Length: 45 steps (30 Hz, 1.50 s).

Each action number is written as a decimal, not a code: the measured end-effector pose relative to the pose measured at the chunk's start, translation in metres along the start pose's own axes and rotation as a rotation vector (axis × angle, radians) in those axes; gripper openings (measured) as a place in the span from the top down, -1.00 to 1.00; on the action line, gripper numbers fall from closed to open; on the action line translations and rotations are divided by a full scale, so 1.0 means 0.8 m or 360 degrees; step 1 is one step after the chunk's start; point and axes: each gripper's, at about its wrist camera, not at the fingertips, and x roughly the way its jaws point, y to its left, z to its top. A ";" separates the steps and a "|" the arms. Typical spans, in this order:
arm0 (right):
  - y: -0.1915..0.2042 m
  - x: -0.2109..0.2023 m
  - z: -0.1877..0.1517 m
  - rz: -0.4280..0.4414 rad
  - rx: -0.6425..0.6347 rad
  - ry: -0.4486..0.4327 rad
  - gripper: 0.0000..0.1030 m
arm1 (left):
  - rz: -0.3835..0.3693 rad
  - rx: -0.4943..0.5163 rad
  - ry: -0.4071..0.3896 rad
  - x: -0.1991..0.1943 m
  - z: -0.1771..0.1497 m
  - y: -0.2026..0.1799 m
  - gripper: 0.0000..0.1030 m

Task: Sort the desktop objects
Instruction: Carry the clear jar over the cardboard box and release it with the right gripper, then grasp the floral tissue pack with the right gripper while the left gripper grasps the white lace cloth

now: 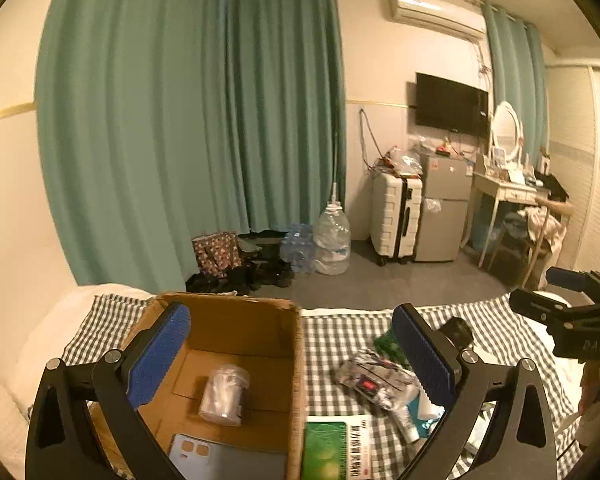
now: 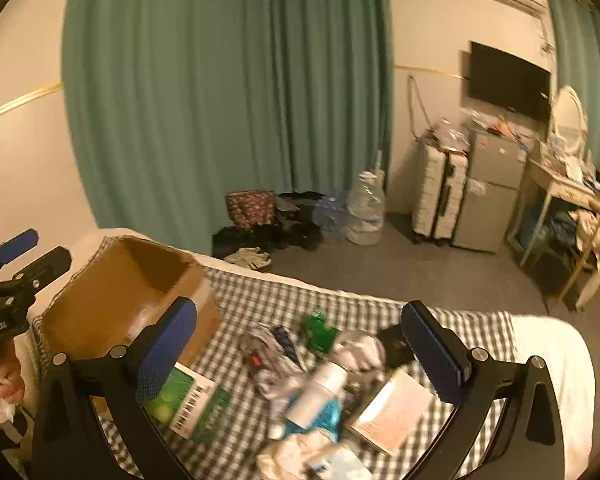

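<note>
Left claw (image 1: 292,356) spread wide, nothing between the blue pads (image 1: 160,360), hanging over the near rim of an open cardboard box (image 1: 236,320) that stands on the checked bedcover (image 1: 340,336). Inside the box: a clear plastic jar (image 1: 224,396) lying on its side, long axis running toward the far wall and slightly right, one end toward the camera; nearer, a grey-blue phone case (image 1: 228,460) lying flat, camera cut-outs at its left end, long axis across the view. Just outside the box's right wall, a green booklet (image 1: 326,452) flat on the cover, long axis away from the camera. To its right a crinkled silver packet (image 1: 372,380) with a red mark, slanting down to the right.

Right claw (image 2: 300,352) equally wide and empty, poised above the loose pile on the bed: a white bottle (image 2: 320,396) on its side, slanting up to the right; a pale box (image 2: 392,412) lying flat beside it, tilted the same way; a green packet (image 2: 320,330) farther back, blurred. Box seen here at the left, opening upward.
</note>
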 end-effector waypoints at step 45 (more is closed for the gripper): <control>-0.089 0.122 -0.258 0.0250 -0.0130 0.0793 -0.17 | -0.0424 0.0313 0.0833 0.140 -0.182 -0.195 -0.84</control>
